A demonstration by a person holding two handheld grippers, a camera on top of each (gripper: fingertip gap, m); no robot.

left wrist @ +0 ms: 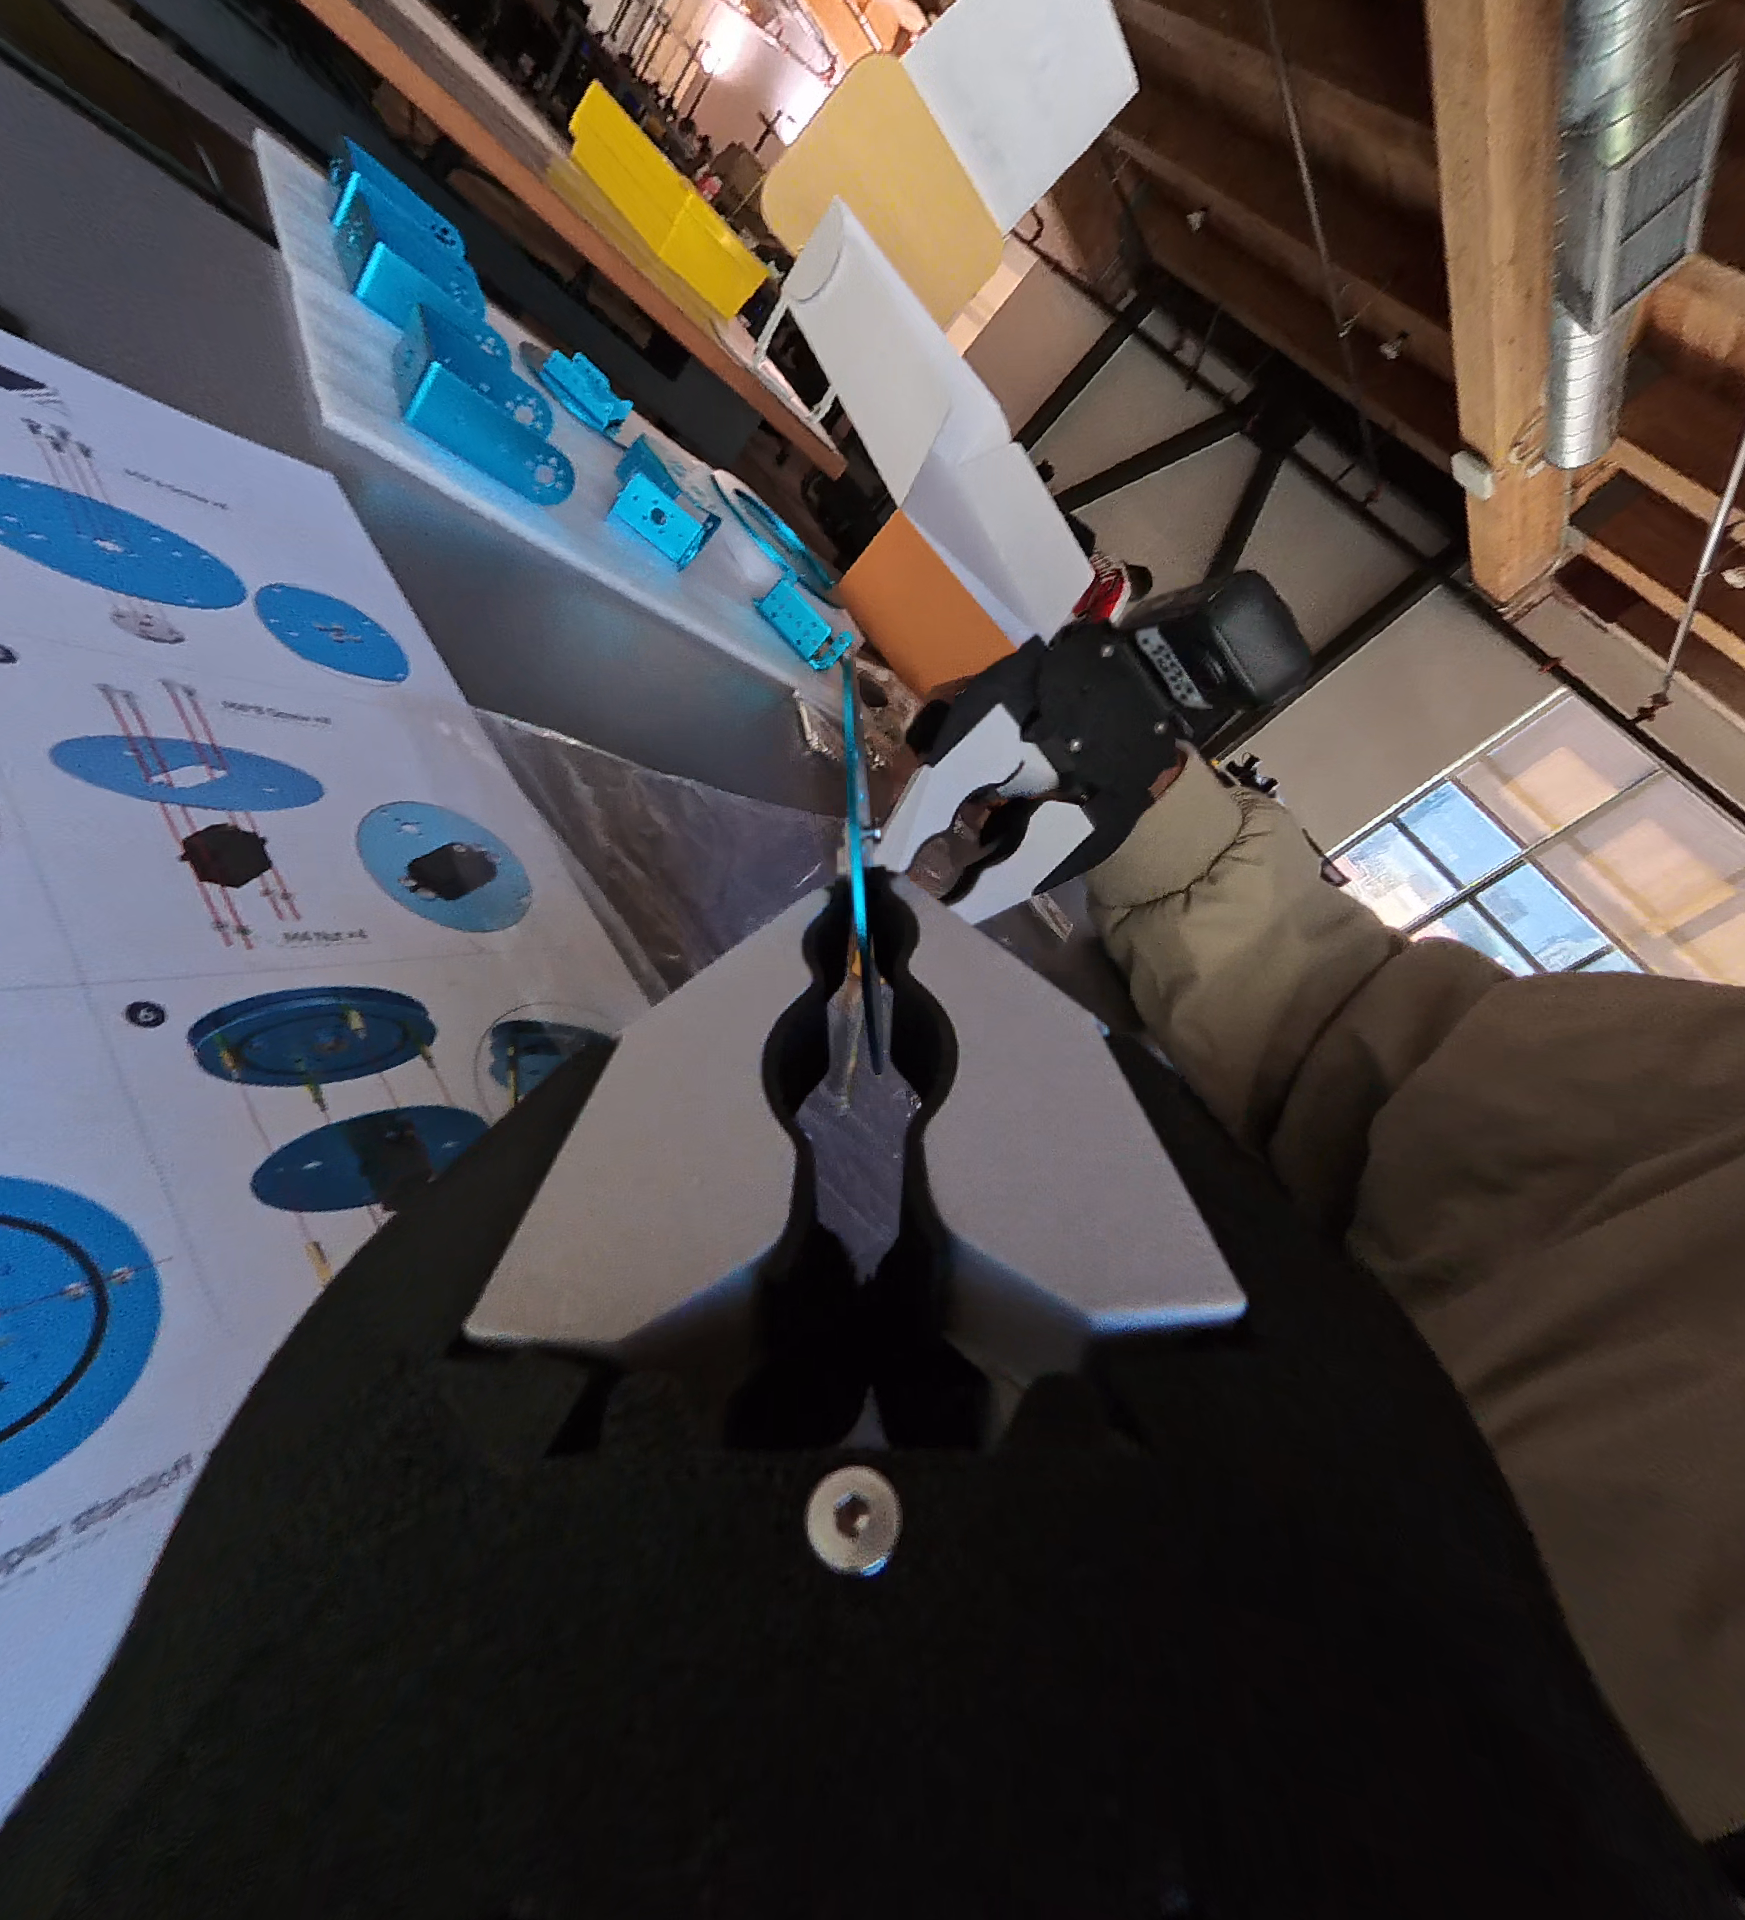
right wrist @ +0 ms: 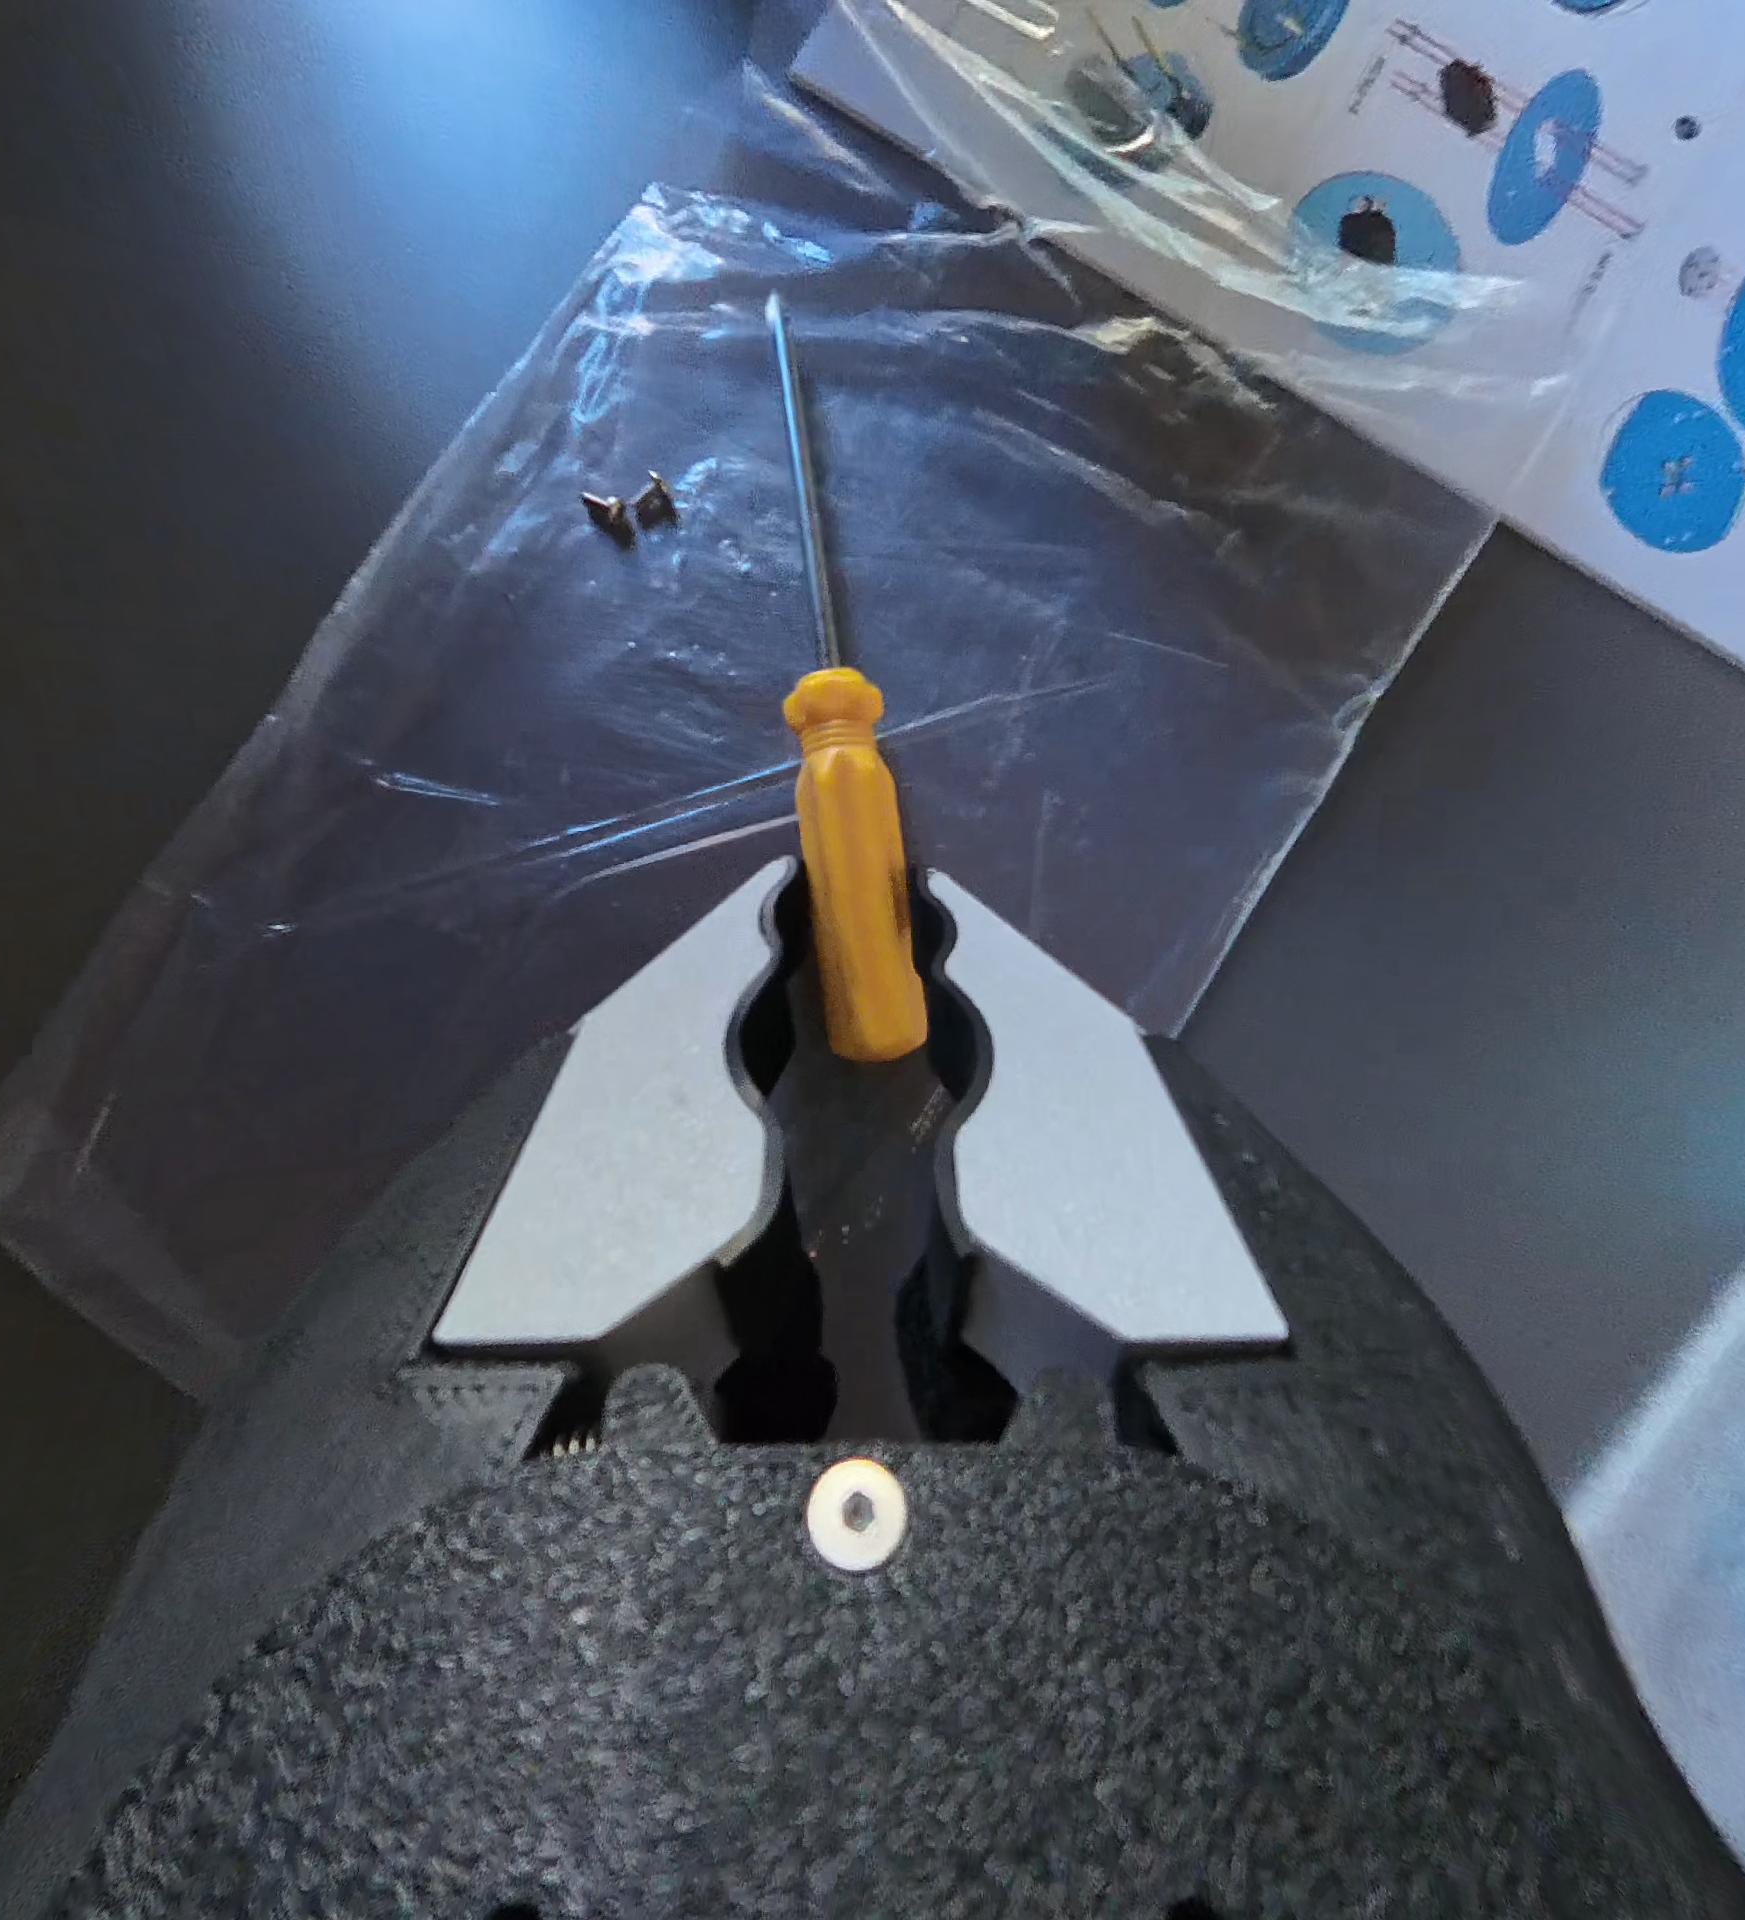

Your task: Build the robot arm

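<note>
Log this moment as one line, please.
left gripper: shut on blue disc edge | right gripper: shut on yellow screwdriver | two screws on plastic sheet

Workshop: timber beams (left wrist: pixel 1491 260), duct (left wrist: pixel 1600 229), workbenches (left wrist: pixel 556 208).

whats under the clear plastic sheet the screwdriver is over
The dark tabletop shows through the clear plastic sheet. Two small screws lie on it. The right gripper hides the sheet's near part.

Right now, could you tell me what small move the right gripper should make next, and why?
Probably lower the screwdriver tip toward the two screws on the plastic sheet. The right gripper already clamps its yellow handle, and the left gripper holds the blue plate edge-on.
</note>
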